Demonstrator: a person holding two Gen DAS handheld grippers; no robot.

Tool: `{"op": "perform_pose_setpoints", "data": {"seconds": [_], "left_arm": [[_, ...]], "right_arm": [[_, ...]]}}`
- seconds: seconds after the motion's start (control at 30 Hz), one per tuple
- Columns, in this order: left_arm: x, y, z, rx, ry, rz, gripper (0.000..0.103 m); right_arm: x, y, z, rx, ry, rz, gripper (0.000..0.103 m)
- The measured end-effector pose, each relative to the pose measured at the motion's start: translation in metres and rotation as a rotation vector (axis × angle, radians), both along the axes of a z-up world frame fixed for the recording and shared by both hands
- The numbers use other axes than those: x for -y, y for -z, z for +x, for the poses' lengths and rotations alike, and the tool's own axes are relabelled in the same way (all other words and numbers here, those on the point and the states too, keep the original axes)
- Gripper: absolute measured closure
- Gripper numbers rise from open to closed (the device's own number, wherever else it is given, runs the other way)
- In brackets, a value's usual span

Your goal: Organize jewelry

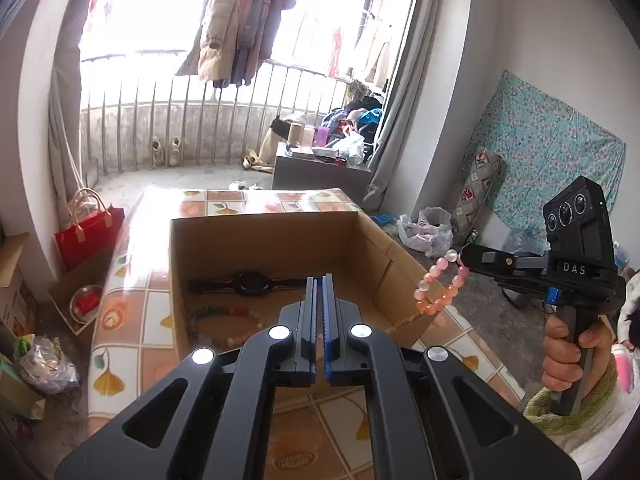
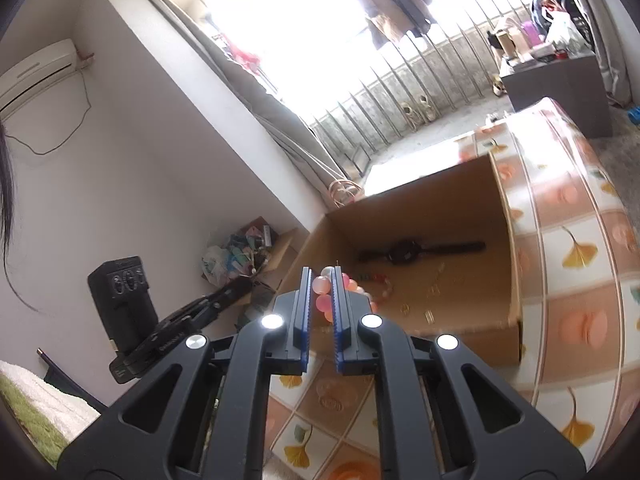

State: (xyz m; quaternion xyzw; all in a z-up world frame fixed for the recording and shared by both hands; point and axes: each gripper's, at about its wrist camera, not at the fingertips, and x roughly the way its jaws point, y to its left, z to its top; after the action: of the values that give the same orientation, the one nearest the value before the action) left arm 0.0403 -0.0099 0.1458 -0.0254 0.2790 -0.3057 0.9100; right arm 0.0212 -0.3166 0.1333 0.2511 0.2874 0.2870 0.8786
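Sunlit balcony room, tiled surface (image 1: 132,320): my right claw (image 2: 322,280) pinches a pink bracelet (image 1: 438,286) just beside the box (image 1: 280,240); my left claw (image 1: 319,284) is clenched empty. Gripped by only a bead or two, it could swing, slip and drop outside the box.

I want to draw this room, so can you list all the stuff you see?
Cardboard box: one, brown, open, on the table.
Watch: one, black, in the box.
Mixed-colour bracelet: one, in the box.
Pink bracelet: one, hanging from the right claw beside the box.
Table: one, orange and white leaf pattern.
Red bag: one, on the floor.
Coats: several, hanging at the window.
Left claw: black, shut, empty.
Right claw: black, pinching pink beads.
Hand: holding the right claw's handle.
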Motion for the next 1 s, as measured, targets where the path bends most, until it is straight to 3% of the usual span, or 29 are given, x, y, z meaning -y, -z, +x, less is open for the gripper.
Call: {"op": "perform_pose_setpoints", "data": {"seconds": [0.07,0.27,0.33,0.67,0.83,1.0], "left_arm": [[0.005,0.004,0.018,-0.045,0.013,-0.001,0.1],[0.017,0.047,0.084,-0.332,0.057,-0.014,0.1],[0.018,0.055,0.094,-0.371,0.056,-0.005,0.1],[0.017,0.074,0.115,-0.469,0.034,0.033,0.097],[0.016,0.073,0.114,-0.464,0.036,0.025,0.081],[0.01,0.067,0.113,-0.453,0.022,0.0,0.078]], "right_arm": [[-0.002,-0.004,0.012,0.013,-0.004,-0.01,0.095],[-0.007,0.007,0.047,-0.026,-0.007,-0.051,0.095],[-0.006,0.018,0.059,-0.057,-0.002,-0.065,0.095],[0.003,0.044,0.086,-0.158,0.009,-0.089,0.095],[0.006,0.042,0.089,-0.167,0.016,-0.1,0.095],[0.005,0.041,0.091,-0.176,0.021,-0.111,0.095]]}}
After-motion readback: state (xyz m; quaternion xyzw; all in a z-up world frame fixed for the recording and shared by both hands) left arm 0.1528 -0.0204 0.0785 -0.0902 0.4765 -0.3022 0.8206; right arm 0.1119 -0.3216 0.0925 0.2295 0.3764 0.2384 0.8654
